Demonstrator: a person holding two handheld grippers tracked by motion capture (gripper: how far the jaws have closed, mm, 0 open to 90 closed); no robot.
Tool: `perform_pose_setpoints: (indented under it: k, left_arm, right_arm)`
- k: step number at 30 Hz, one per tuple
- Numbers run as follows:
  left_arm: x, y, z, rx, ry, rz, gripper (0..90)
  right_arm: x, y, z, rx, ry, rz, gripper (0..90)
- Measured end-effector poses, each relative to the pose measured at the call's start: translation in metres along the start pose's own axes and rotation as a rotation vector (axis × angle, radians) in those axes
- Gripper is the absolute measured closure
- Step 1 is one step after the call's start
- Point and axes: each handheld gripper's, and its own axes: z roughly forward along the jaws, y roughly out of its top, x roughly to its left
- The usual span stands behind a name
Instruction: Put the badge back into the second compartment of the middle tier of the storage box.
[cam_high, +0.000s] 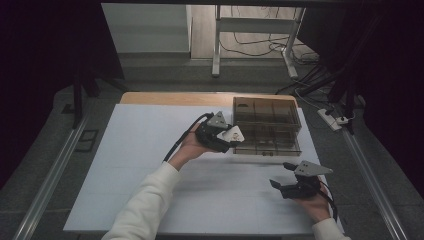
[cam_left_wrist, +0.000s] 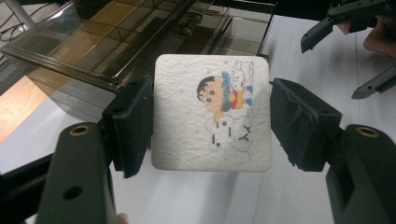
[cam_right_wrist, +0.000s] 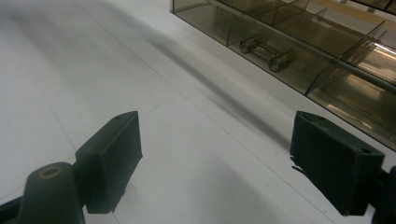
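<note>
A white square coaster (cam_left_wrist: 187, 126) printed with a cartoon child sits between the pads of my left gripper (cam_left_wrist: 211, 123), which is shut on its two side edges. From above, the left gripper (cam_high: 229, 136) holds the coaster (cam_high: 233, 132) in the air just left of a smoked transparent drawer box (cam_high: 267, 114). My right gripper (cam_high: 280, 174) hovers low over the white table near the front right, open with nothing between its jaws. In its own view the right gripper (cam_right_wrist: 215, 158) faces the box's lowest drawer and its metal handle (cam_right_wrist: 264, 53).
The drawer box (cam_left_wrist: 93, 42) stands at the back right on a white sheet (cam_high: 140, 165) that covers a wooden table. The right gripper (cam_left_wrist: 331, 70) shows far off in the left gripper view. Cables and a desk frame lie on the floor behind.
</note>
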Motion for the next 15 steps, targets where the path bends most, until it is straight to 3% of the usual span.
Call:
perform_pose_setpoints:
  k: [15]
  left_arm:
    - [0.002,0.014,0.019,0.012,-0.006,-0.003,33.1]
  right_arm:
    - [0.001,0.001,0.0,-0.01,0.01,0.0,16.5]
